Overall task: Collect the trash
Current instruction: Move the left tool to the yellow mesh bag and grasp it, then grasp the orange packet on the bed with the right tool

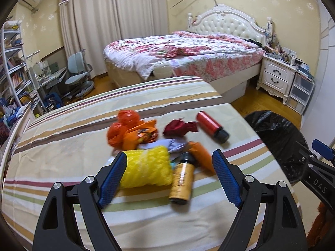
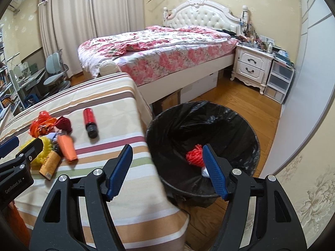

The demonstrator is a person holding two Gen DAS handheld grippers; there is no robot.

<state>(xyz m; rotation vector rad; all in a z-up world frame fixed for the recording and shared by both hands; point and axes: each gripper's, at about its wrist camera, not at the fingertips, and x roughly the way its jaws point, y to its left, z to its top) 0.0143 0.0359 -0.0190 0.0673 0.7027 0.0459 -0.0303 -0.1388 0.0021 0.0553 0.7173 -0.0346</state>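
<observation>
Jaws apart; 2 bottles (image 1: 211,126), perhaps.

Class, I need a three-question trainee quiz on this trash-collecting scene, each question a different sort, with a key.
1. True or false: the bin is lined with a black bag.
2. What lies inside the bin? A) red mesh wad B) yellow bag C) nothing
3. Fill in: the red bottle lies on the ____ cloth.

Key: 1 true; 2 A; 3 striped. Both the left tool and right tool are open and empty.
</observation>
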